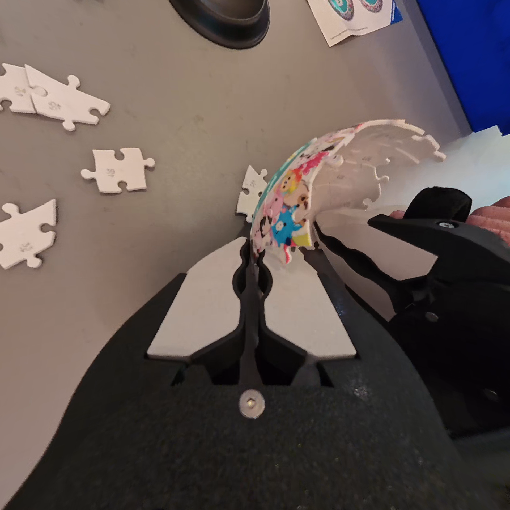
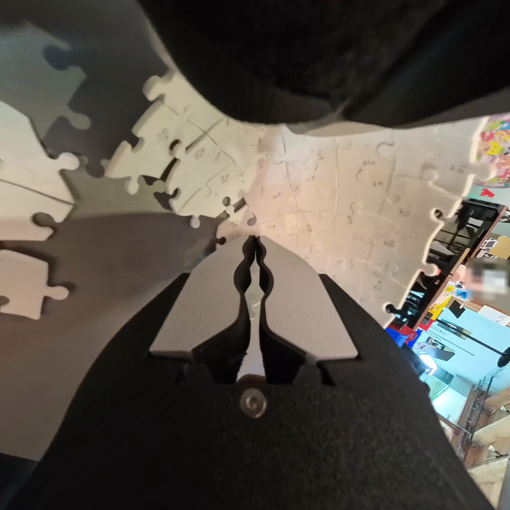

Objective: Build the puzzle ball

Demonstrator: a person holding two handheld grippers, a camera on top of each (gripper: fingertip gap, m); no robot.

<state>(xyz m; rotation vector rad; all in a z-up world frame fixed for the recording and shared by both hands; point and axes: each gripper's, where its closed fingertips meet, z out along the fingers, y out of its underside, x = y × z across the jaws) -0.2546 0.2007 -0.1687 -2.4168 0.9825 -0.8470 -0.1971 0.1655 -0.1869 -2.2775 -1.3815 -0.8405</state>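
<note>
The partly built puzzle ball (image 1: pixel 289 204) is a curved shell, colourful outside and white with numbers inside. My left gripper (image 1: pixel 254 254) is shut on its lower rim and holds it above the grey table (image 1: pixel 193 91). My right gripper (image 1: pixel 314 245) comes in from the right with its tips at the same rim. In the right wrist view the right gripper (image 2: pixel 255 240) is shut, with a thin white puzzle piece (image 2: pixel 252 303) edge-on between its jaws, tips against the shell's inside (image 2: pixel 345 193). The left gripper (image 2: pixel 303 69) is the blurred black mass above.
Several loose white pieces lie face down on the table, left of the shell (image 1: pixel 118 171) (image 1: pixel 55 102) (image 1: pixel 27 234), and one just behind it (image 1: pixel 251 193). A black round stand (image 1: pixel 229 22), a leaflet (image 1: pixel 356 19) and a blue box (image 1: pixel 469 55) are at the far edge. My hands' fingertips stand some 7 cm from each other.
</note>
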